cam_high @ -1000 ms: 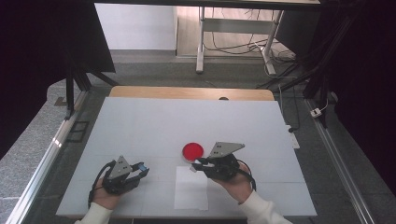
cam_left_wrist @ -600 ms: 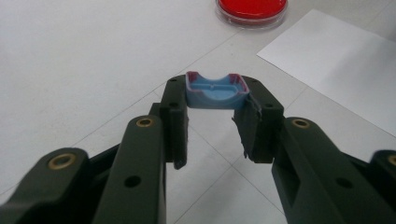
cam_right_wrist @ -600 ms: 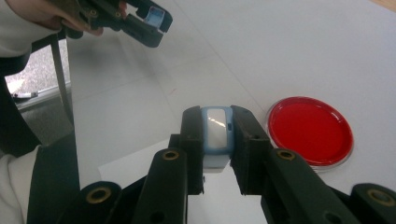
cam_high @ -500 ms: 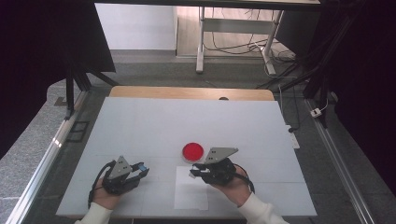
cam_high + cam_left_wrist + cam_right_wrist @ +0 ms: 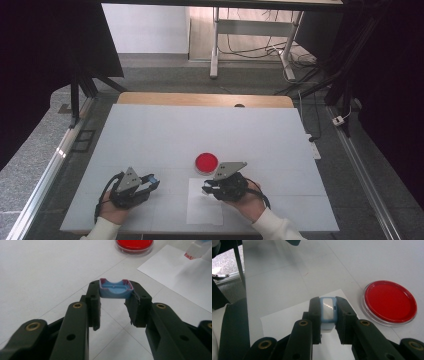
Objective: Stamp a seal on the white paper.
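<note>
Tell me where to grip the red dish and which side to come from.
Grip the red dish across its low clear rim, coming from above. It lies flat and round on the table, apart from the paper sheet, so any opposite rim points should serve.

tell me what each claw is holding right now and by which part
The left claw grips a small blue cap by its two opposite sides. The right claw clamps a small blue-topped white container by its sides near the top.

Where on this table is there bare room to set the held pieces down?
Free: the table from the red dish to the far wooden edge, and right of the right gripper. Crowded: near edge, with the left gripper, paper sheet and dish.
</note>
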Motion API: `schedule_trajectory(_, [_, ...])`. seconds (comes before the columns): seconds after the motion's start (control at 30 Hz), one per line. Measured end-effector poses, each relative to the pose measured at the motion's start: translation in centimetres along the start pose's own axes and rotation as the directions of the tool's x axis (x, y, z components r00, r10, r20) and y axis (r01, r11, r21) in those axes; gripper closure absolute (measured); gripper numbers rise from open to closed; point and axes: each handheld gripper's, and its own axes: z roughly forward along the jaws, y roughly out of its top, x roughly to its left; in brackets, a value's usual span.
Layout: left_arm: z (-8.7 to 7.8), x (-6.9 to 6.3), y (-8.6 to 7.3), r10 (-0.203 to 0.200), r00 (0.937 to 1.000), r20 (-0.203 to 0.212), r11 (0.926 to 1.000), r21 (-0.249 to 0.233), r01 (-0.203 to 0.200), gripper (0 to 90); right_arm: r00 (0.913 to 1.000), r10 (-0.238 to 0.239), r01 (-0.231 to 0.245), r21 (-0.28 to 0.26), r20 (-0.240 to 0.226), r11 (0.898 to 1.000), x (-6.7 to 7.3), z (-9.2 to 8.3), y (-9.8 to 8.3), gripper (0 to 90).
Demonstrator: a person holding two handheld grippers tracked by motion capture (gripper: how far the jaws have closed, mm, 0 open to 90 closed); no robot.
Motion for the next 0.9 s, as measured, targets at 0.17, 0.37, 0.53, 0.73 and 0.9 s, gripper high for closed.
schedule_trajectory(0.17, [0.0,0.0,0.0,0.002,1.0,0.001,1.0,0.002,-0.002,65.2,1.0,-0.002,0.002,0.008,-0.001,1.0,0.1,0.3,0.0,75.1])
schedule_trajectory(0.37, [0.0,0.0,0.0,0.003,1.0,0.0,1.0,0.001,-0.003,65.2,0.9999,-0.01,0.01,0.03,0.004,1.0,0.2,0.8,-0.2,75.1])
schedule_trajectory(0.53, [0.0,0.0,0.0,0.003,1.0,0.0,1.0,0.002,-0.003,65.2,0.9998,-0.018,0.018,0.035,0.009,0.999,0.1,1.0,-0.3,75.1])
schedule_trajectory(0.73, [0.0,0.0,0.0,0.003,1.0,0.0,1.0,0.001,-0.003,65.2,0.9994,-0.033,0.032,0.04,0.008,0.999,0.1,1.3,-0.4,75.1])
schedule_trajectory(0.9, [0.0,0.0,0.0,0.004,1.0,0.001,1.0,0.002,-0.004,65.2,0.9992,-0.037,0.036,0.046,0.013,0.998,0.2,1.4,-0.4,75.1])
